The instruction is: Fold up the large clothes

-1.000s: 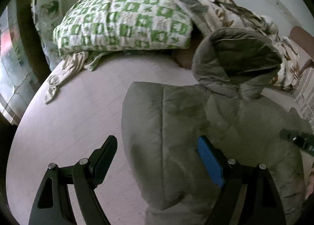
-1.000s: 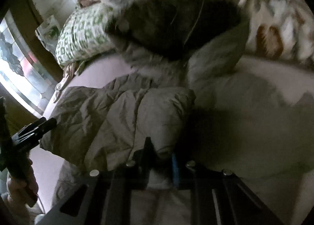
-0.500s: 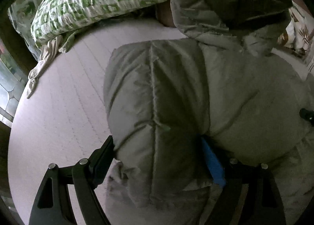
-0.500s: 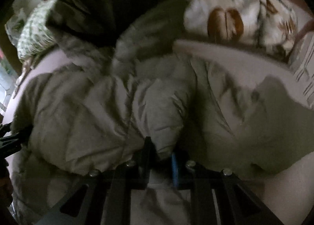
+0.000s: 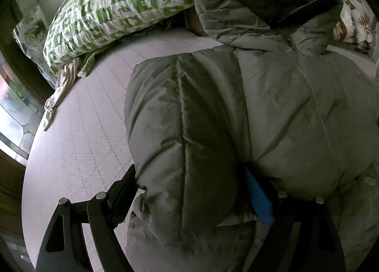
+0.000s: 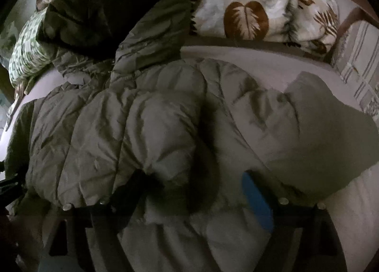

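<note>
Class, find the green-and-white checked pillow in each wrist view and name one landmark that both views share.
Left wrist: green-and-white checked pillow lies upper left, beyond the jacket.
Right wrist: it peeks in at the far left edge, mostly hidden behind the jacket's hood.
Shared landmark: that dark hood.

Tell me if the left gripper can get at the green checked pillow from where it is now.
Probably not directly. The left gripper straddles a folded panel of the puffy jacket, open; the green checked pillow lies well beyond, across bare mattress. It must lift clear first.
</note>
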Available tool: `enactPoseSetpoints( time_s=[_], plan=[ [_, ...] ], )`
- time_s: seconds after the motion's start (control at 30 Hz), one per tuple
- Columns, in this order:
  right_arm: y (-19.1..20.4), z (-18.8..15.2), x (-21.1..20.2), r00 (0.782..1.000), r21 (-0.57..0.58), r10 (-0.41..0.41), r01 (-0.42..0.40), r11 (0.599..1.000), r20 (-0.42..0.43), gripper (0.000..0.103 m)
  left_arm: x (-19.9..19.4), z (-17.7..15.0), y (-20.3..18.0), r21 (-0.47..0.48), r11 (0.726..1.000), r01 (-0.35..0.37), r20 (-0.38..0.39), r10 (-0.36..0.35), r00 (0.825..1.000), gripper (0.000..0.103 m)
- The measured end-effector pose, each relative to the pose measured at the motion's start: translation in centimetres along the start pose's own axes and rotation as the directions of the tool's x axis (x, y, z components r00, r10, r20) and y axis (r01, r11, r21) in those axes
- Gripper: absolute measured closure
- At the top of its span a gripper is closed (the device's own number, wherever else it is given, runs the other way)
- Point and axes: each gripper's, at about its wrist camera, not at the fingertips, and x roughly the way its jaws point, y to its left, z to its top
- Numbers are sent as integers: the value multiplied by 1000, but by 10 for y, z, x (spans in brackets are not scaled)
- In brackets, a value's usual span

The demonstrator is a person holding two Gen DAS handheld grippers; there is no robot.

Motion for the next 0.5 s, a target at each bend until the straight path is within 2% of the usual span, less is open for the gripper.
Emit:
enactPoseSetpoints(
  time_s=[0.13, 0.23, 0.33, 0.5],
  plan=[
    [3, 0, -1, 1000, 14, 14, -14, 1000, 10, 17, 1, 1, 0, 2, 1000, -12, 0, 12, 1000, 16],
    [14, -8, 17, 997, -60, -54, 51, 997, -51, 15, 0, 0, -1, 5, 1000, -13, 4, 13, 1000, 16],
    [19, -7, 16, 996, -70, -79, 76, 995, -51, 13, -1, 0, 0, 1, 1000, -10, 7, 10, 1000, 16],
    [-3, -5, -20, 1000, -31, -24, 24, 999, 0, 13, -11, -2, 9, -41, 999, 18, 36, -16, 999, 16]
  ],
)
